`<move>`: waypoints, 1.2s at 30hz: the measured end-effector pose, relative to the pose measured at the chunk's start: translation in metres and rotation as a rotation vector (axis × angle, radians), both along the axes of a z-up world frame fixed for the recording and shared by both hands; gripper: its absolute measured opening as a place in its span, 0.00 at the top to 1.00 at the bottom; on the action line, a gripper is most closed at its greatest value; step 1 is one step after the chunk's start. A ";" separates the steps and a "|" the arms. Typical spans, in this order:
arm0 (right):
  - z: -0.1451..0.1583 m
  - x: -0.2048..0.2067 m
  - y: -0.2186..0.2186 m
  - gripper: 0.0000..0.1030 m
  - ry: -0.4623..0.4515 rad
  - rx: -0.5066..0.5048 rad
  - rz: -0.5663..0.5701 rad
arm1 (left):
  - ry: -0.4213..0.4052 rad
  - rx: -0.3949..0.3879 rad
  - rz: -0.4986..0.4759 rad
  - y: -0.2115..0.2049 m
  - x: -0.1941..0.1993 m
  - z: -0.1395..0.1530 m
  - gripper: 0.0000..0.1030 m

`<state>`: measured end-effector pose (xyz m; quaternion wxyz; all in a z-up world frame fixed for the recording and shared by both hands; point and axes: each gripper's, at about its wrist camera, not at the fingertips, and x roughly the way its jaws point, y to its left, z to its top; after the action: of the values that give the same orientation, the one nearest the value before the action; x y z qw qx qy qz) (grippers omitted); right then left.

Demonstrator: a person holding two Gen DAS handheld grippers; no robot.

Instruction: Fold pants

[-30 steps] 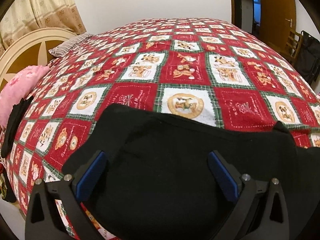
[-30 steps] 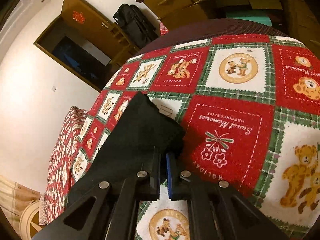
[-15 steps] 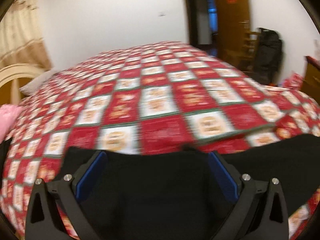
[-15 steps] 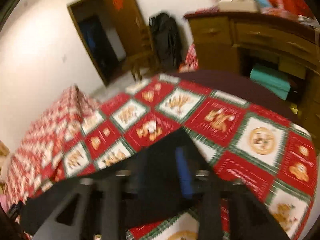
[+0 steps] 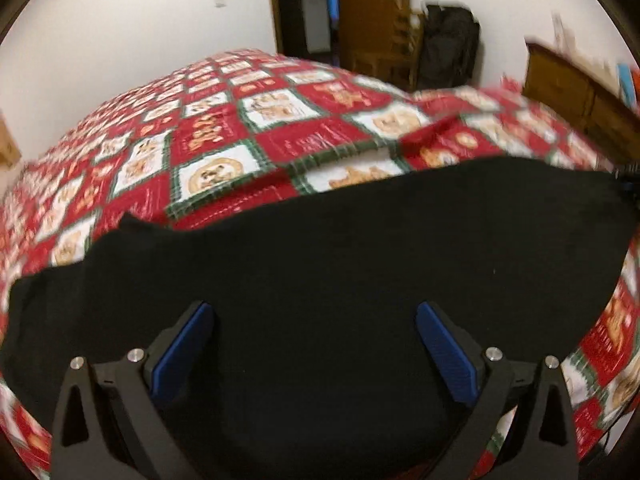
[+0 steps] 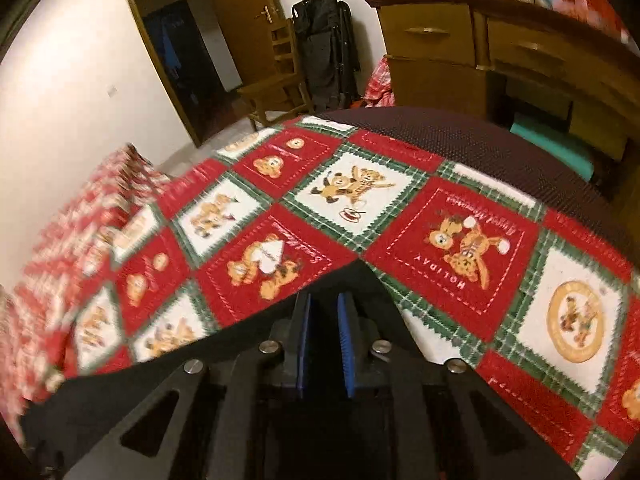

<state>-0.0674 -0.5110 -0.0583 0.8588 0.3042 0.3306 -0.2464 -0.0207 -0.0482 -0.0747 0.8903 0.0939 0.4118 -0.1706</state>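
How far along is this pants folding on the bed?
Done, it seems: the black pants lie flat across the quilt as one long band. In hand: nothing is gripped. The left tool hangs open over them, and the right tool has just been opening its jaws at a pants corner, no cloth clearly between. Left, probably: folding the band shorter.

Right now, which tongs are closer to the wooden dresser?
Right. The right tongs sit at the bed's edge facing the wooden dresser; from the left tongs it lies beyond the black pants.
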 end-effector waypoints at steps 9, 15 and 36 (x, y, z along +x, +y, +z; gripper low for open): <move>0.010 -0.124 0.021 0.50 -0.185 0.094 -0.242 | -0.018 -0.024 0.010 0.013 0.002 0.020 0.00; -0.010 -0.099 0.038 0.50 -0.068 0.098 -0.202 | -0.059 -0.059 0.057 0.024 0.008 0.034 0.00; -0.017 -0.058 0.042 0.91 -0.080 0.118 -0.146 | -0.028 -0.046 0.135 0.053 0.015 0.031 0.00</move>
<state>-0.1256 -0.4688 -0.0752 0.8317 0.3872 0.2867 -0.2761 -0.0059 0.0046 -0.0435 0.9074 0.0480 0.4005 -0.1183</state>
